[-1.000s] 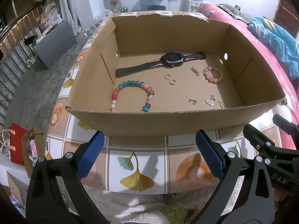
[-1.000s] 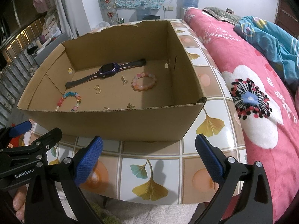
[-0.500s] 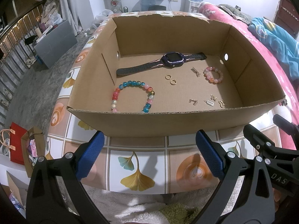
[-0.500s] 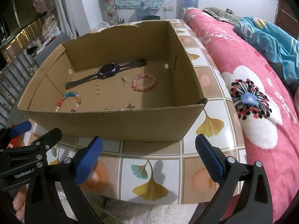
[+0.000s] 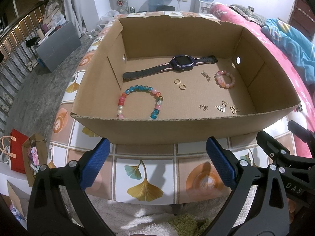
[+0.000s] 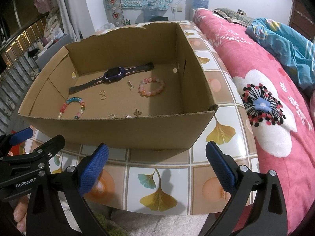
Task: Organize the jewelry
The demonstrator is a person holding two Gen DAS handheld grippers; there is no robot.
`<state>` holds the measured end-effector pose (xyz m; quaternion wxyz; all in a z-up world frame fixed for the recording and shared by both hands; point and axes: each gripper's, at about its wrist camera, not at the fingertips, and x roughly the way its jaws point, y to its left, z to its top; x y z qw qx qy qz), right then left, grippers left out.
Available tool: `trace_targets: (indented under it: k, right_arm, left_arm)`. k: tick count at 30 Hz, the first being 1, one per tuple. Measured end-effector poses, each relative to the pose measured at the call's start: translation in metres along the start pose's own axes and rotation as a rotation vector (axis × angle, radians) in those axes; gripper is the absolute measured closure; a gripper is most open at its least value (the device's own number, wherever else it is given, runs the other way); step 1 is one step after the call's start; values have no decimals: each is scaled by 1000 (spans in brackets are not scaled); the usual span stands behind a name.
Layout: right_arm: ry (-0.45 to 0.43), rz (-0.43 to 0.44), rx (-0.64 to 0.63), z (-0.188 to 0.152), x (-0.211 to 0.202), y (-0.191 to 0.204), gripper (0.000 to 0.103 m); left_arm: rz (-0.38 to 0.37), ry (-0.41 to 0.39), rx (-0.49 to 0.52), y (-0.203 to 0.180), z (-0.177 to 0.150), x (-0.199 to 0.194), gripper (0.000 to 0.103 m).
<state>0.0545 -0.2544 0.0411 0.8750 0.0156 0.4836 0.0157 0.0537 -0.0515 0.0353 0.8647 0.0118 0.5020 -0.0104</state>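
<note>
All the jewelry is seen on the floor of the open cardboard box (image 5: 196, 131), which stands on the tiled bench (image 5: 145, 169). A watch (image 5: 182, 64) is laid out near the far wall, a multicoloured bead bracelet (image 5: 139, 102) lies near the front left, two small gold rings (image 5: 180, 84) sit in the middle, a pink bead bracelet (image 5: 225, 79) lies toward the right, and several small gold charms (image 5: 218, 107) are spread by the front wall.

The left gripper (image 5: 157, 164) and the right gripper (image 6: 156, 165) are held in front of the box, both with jaws spread wide and nothing between them.

This layout would fit either pieces waiting to be grouped or pieces already set out, so no particular move can be named. If a piece is to be handled, the front wall should be cleared from above, and the jaws brought down steeply. A bracelet is best pinched across one side of its loop; the charms lie flat and close together, so they should be taken singly, without neighbours being dragged.
</note>
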Motion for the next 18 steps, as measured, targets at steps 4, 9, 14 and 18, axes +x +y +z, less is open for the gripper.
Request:
trace_targets:
  k: [4,9,14,18]
  right_arm:
    - [1,1,2,0,0,0,7]
    - [2,-2,3,0,-1,1,7]
    - [0,-1,5,0,-1,0,7]
    - [-2,-4,6,0,-2,1,7]
  left_arm:
    - [0,-1,2,0,0,0,8]
    - [0,2,1,0,0,0,8]
    - [0,1,-1,0,0,0,9]
    - [-2,1,-1,0,0,0,8]
